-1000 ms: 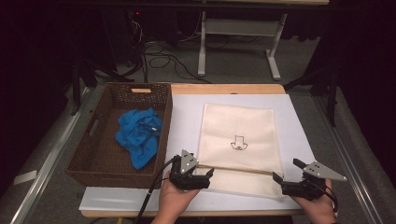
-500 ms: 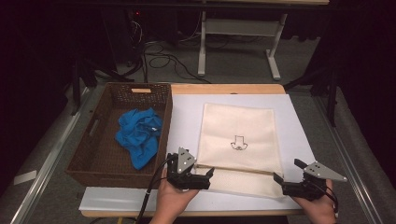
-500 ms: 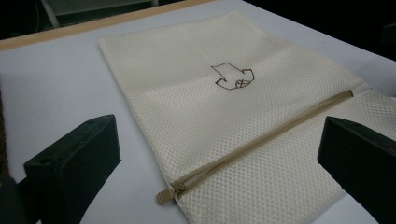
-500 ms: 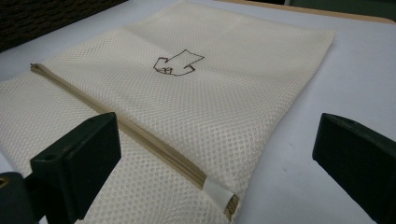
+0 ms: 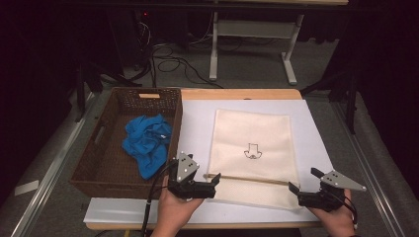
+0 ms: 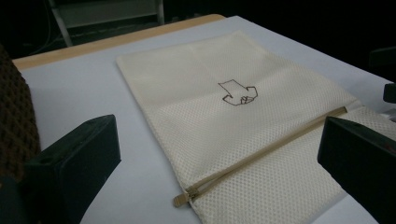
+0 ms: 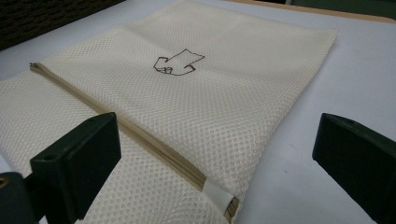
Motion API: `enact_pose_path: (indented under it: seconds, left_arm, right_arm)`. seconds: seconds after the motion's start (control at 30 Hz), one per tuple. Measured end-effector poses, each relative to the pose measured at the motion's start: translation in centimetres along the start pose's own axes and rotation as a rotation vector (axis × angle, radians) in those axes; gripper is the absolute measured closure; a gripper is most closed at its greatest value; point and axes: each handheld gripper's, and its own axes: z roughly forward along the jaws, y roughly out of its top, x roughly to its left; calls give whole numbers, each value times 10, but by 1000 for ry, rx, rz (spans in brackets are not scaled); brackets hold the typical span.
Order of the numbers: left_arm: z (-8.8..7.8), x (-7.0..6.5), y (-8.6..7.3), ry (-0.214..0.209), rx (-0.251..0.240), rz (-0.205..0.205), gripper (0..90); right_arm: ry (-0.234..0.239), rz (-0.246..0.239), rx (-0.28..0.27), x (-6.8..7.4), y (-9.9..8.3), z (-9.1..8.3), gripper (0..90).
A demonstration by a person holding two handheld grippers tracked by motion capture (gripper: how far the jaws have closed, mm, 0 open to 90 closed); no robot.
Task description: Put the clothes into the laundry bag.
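A cream mesh bag (image 5: 252,143) with a small drawn emblem lies flat on the white table top (image 5: 197,123). A tan zipper (image 6: 261,149) crosses it near the front, its pull (image 6: 182,199) at the left end. My left gripper (image 5: 213,183) hovers just left of that end. Its jaws have just been opening and stand wide with nothing pinched (image 6: 219,140). My right gripper (image 5: 304,181) is open at the bag's front right corner. The zipper's white-tabbed end (image 7: 217,191) lies on the table between its jaws (image 7: 215,135).
A brown wicker basket (image 5: 99,148) stands at the table's left and holds a crumpled blue cloth (image 5: 148,143). The table's wooden edge (image 5: 237,94) runs along the back. Beyond it are a desk frame and cables on the floor.
My left gripper has lifted and drawn back slightly to the left, off the bag's zipper end. The right gripper and the bag have kept still.
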Motion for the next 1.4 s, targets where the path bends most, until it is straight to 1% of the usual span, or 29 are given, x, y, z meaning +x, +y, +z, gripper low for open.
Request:
enact_pose_path:
  seconds: [0.07, 0.13, 0.17, 0.2, 0.27, 0.37, 0.5, 0.7, 0.83, 0.9, 0.97, 1.03, 1.07, 1.1, 1.13, 1.2, 1.3, 1.4]
  left_arm:
    - [-7, 3, 2, 8, -6, 3, 3]
    - [-12, 7, 4, 16, -10, -4, 3]
    - [-16, 11, 4, 29, -12, -7, 3]
    - [-19, 14, 4, 28, -14, -16, 3]
    - [-24, 22, 4, 42, -17, -35, 3]
    - [-32, 32, 3, 72, -21, -44, 3]
    - [-44, 48, -2, 107, -31, -82, 4]
    - [-56, 66, -7, 171, -27, -95, 5]
    - [-66, 79, -11, 213, -39, -124, 6]
    - [-70, 84, -13, 224, -47, -139, 6]
    - [-75, 90, -15, 247, -49, -147, 6]
    - [-79, 94, -18, 253, -54, -159, 6]
    - [-81, 97, -18, 259, -61, -155, 6]
    - [-83, 100, -20, 265, -64, -163, 6]
    - [-84, 101, -21, 273, -57, -172, 6]
    - [-85, 103, -22, 292, -51, -167, 6]
    - [-85, 105, -23, 296, -55, -173, 6]
    - [-85, 104, -22, 296, -56, -167, 8]
  right_arm:
    - [1, -6, -1, 0, 0, 0, 17]
    - [3, -5, 2, 0, 0, 1, 17]
    - [3, -4, 2, 0, 0, 1, 17]
    - [2, -2, 2, 0, 0, 1, 17]
    - [3, -5, 0, 1, 0, 1, 17]
    - [3, -6, -1, 1, 1, 1, 17]
    - [2, -5, -1, 2, 1, 1, 17]
    - [7, -4, 0, 0, 1, 2, 17]
    - [7, 1, -2, -1, 1, 1, 18]
    - [7, -10, -9, -3, 1, 0, 19]
    - [4, -3, -10, -4, 1, -1, 19]
    - [1, 0, -8, -5, 1, -1, 19]
    - [3, 2, -8, -5, 1, -1, 19]
    - [2, 1, -10, -6, 1, -1, 18]
    - [0, 1, -12, -6, 1, -1, 19]
    - [-2, 2, -13, -6, 1, -2, 19]
    - [-6, 7, -15, -7, 0, -3, 19]
    - [-4, 8, -17, -9, 1, -3, 18]
